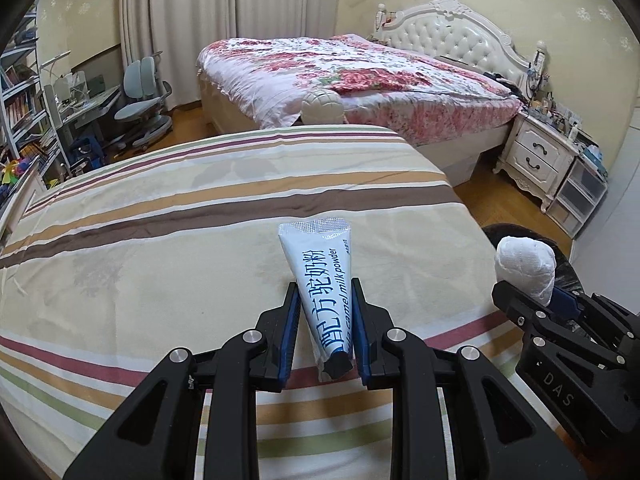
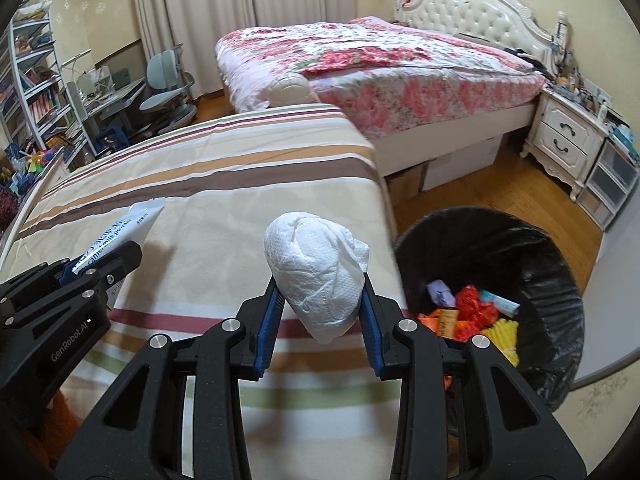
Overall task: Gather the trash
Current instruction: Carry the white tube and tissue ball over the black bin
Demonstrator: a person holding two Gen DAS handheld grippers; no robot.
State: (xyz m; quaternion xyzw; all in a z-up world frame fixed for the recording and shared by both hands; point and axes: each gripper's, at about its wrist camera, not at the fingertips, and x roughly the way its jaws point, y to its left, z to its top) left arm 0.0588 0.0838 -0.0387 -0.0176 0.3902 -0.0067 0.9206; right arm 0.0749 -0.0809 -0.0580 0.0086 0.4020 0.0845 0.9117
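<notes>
1. The left gripper [image 1: 326, 292] was clamped on a camel milk powder sachet [image 1: 320, 276], held above the striped bedsheet [image 1: 160, 240].
2. The sachet's long axis ran along the fingers, its crimped flat end pointing forward and away.
3. The right gripper [image 2: 320, 284] pinched a crumpled white tissue wad [image 2: 316, 268] over the sheet's edge, its length also lying along the fingers.
4. The black-lined trash bin [image 2: 552, 264], holding colourful litter, stood just right of the bed.
</notes>
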